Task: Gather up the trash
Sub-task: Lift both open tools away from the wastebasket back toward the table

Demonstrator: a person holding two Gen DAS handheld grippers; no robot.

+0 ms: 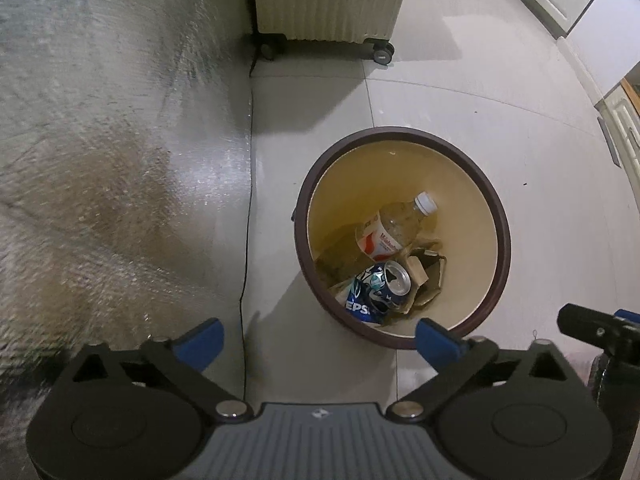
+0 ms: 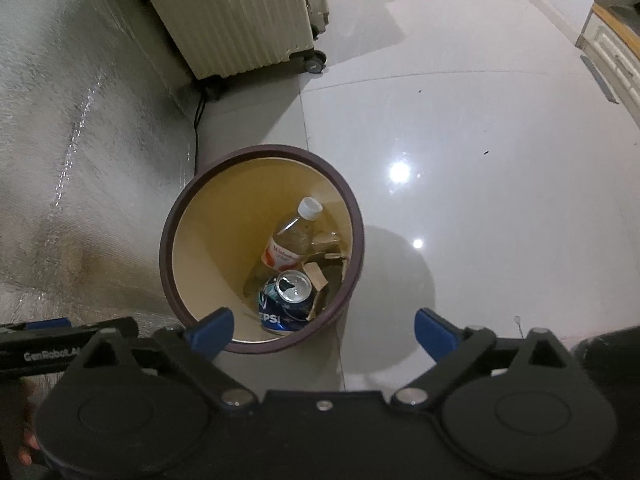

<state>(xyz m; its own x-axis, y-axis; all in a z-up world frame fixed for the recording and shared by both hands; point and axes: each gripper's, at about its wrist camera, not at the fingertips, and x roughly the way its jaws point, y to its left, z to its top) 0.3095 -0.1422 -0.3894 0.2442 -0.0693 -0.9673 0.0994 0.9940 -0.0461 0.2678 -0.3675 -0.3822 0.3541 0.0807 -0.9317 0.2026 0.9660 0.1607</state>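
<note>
The bin (image 1: 404,236) stands on the tiled floor (image 1: 500,128) holding a blue can (image 1: 384,290), a clear bottle (image 1: 396,228) whose cap points to about one o'clock, and cardboard scraps (image 1: 426,276). It lies at twelve to one o'clock from the left gripper (image 1: 318,340) and eleven to twelve o'clock from the right gripper (image 2: 324,330). Both grippers gape wide and empty above it, neither plainly nearer.

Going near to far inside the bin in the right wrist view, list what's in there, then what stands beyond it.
Pepsi can → cardboard scraps → plastic bottle → far rim of the bin → suitcase.
</note>
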